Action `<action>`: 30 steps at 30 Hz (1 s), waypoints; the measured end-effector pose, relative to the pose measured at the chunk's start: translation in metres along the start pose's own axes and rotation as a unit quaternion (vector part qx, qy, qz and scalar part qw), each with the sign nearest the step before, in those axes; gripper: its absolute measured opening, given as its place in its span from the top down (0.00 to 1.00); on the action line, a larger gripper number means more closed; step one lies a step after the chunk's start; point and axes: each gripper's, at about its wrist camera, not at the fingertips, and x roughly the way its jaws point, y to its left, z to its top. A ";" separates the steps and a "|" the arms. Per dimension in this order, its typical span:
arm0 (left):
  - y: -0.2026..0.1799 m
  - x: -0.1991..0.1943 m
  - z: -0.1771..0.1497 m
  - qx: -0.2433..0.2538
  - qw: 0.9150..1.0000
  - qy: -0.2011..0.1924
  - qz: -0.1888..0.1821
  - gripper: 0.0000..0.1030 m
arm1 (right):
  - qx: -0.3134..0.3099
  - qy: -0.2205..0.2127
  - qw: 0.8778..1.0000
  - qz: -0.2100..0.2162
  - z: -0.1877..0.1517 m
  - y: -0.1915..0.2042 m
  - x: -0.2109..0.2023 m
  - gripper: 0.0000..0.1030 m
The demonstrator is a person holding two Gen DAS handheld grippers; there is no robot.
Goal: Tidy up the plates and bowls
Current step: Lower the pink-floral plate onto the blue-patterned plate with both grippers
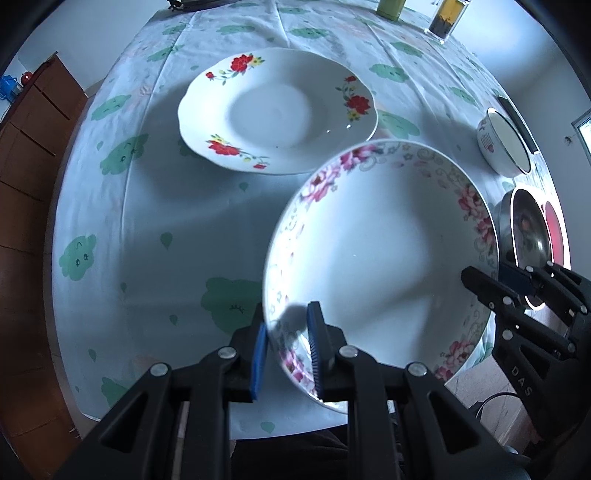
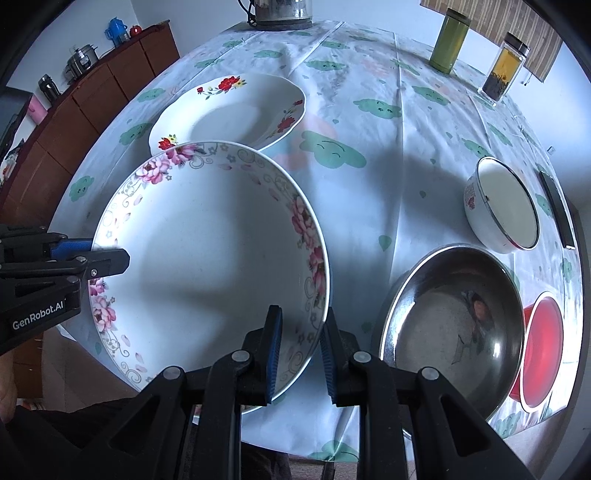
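A pink-flowered plate [image 1: 380,251] [image 2: 207,254] is held above the table near its front edge by both grippers. My left gripper [image 1: 286,354] is shut on its left rim; it also shows in the right wrist view [image 2: 92,254]. My right gripper [image 2: 299,354] is shut on its right rim; it also shows in the left wrist view [image 1: 498,284]. A red-flowered plate [image 1: 277,110] [image 2: 229,110] lies on the table beyond it. A white enamel bowl [image 2: 502,206] [image 1: 502,144], a steel bowl [image 2: 454,314] [image 1: 524,232] and a red bowl [image 2: 543,343] sit at the right.
The table [image 2: 369,122] has a white cloth with green clouds. A green flask [image 2: 448,40], a glass tea bottle [image 2: 504,66] and a kettle [image 2: 280,11] stand at the far edge. A dark phone [image 2: 557,210] lies at the right. A wooden cabinet [image 2: 74,110] stands left.
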 end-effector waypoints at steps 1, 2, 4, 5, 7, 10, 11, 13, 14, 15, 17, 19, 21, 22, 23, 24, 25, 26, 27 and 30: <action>0.000 0.000 0.000 0.001 1.000 0.000 0.001 0.83 | -0.002 -0.001 1.000 -0.002 0.000 0.000 0.000 0.78; 0.000 0.000 0.000 0.001 1.000 0.000 0.001 0.83 | -0.003 -0.002 1.000 -0.004 0.000 0.001 0.000 0.78; -0.001 0.000 0.000 0.002 1.000 0.000 0.001 0.83 | -0.004 -0.002 1.000 -0.007 0.002 0.001 0.001 0.78; 0.000 0.000 0.000 0.002 1.000 0.001 0.000 0.83 | -0.005 -0.003 1.000 -0.007 0.002 0.001 0.001 0.78; 0.000 0.000 0.000 0.002 1.000 0.001 0.000 0.83 | -0.012 -0.003 1.000 -0.014 0.001 0.003 0.001 0.78; -0.001 0.002 0.001 0.003 1.000 0.002 0.001 0.83 | -0.026 -0.004 0.999 -0.026 0.000 0.007 0.001 0.78; 0.000 0.002 0.000 0.003 1.000 0.003 0.000 0.83 | -0.027 -0.004 0.999 -0.026 0.000 0.007 0.002 0.78; 0.000 0.003 0.000 0.002 1.000 0.005 0.000 0.83 | -0.032 -0.004 0.999 -0.030 0.001 0.007 0.002 0.78; 0.000 0.004 0.000 0.001 1.000 0.007 -0.001 0.83 | -0.036 -0.005 0.999 -0.033 0.001 0.009 0.002 0.78; 0.000 0.004 0.000 0.000 1.000 0.007 -0.002 0.83 | -0.039 -0.005 0.999 -0.036 0.001 0.010 0.002 0.78; 0.001 0.005 0.000 0.000 1.000 0.008 -0.003 0.83 | -0.039 -0.005 0.999 -0.036 0.000 0.010 0.002 0.78; 0.000 0.005 0.001 0.001 1.000 0.008 -0.003 0.83 | -0.040 -0.005 0.998 -0.038 0.000 0.011 0.002 0.78; 0.000 0.006 0.001 0.001 1.000 0.009 -0.004 0.83 | -0.043 -0.006 0.998 -0.041 0.000 0.011 0.002 0.78; 0.001 0.006 0.001 0.001 1.000 0.010 -0.004 0.83 | -0.043 -0.006 0.998 -0.041 0.000 0.011 0.002 0.78; 0.001 0.007 0.001 0.002 1.000 0.010 -0.004 0.83 | -0.043 -0.006 0.998 -0.041 0.001 0.011 0.002 0.78; 0.001 0.007 0.001 0.002 1.000 0.010 -0.004 0.83 | -0.046 -0.006 0.998 -0.044 0.001 0.012 0.002 0.78; 0.000 0.008 0.001 0.003 1.000 0.011 -0.003 0.83 | -0.049 -0.007 0.998 -0.047 0.001 0.012 0.002 0.78; 0.000 0.008 0.000 0.004 1.000 0.010 -0.002 0.83 | -0.049 -0.008 0.998 -0.048 0.001 0.012 0.003 0.78; 0.000 0.008 0.001 0.005 1.000 0.010 -0.002 0.83 | -0.050 -0.008 0.998 -0.049 0.002 0.013 0.003 0.78; 0.001 0.008 0.001 0.005 1.000 0.010 -0.002 0.83 | -0.056 -0.009 0.997 -0.050 0.002 0.014 0.003 0.78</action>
